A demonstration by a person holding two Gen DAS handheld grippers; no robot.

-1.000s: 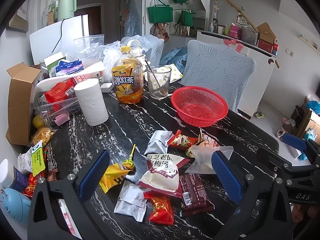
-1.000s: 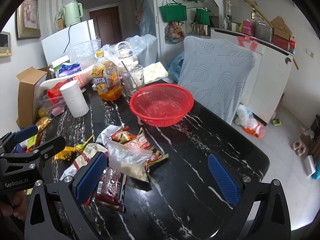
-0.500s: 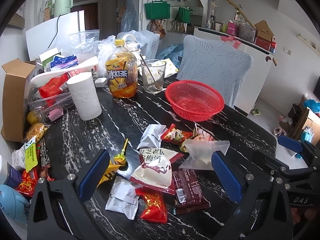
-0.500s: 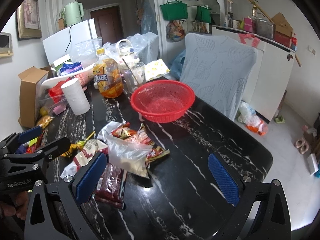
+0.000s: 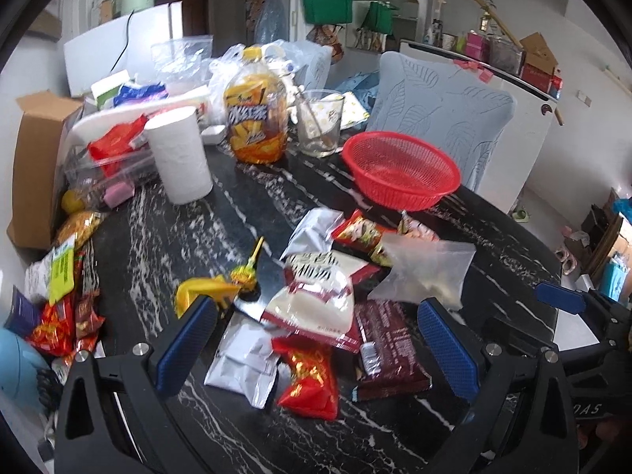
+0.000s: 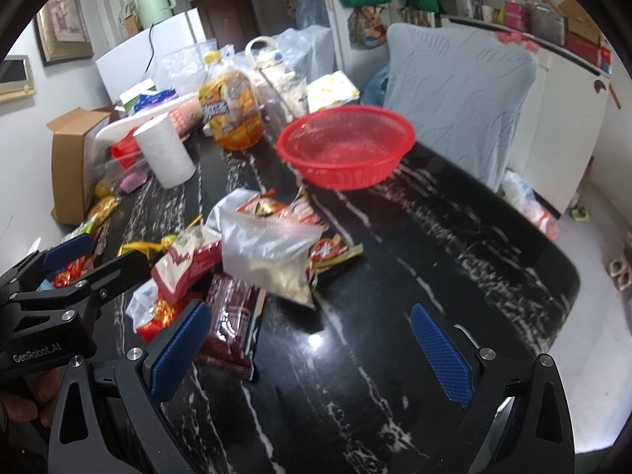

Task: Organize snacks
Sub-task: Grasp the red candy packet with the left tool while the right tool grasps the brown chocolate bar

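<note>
Left wrist view only: two silver packets (image 5: 245, 363) and (image 5: 312, 231), yellow lollipop (image 5: 247, 270); right view hides these. Red basket (image 5: 401, 170) empty on tabletop (image 5: 237, 221), snack pile (image 6: 237, 260) loose just in front of it. Left tongs (image 5: 314, 349) wide, holding nothing, above pile. Right tongs (image 6: 312, 349) wide, empty, over bare tabletop right of pile

I see my left tool (image 5: 316, 351): black frame, blue ribbed pads, silver screws; right tool (image 6: 312, 349) matches, "GenRobot.AI" lettering beside it.
</note>
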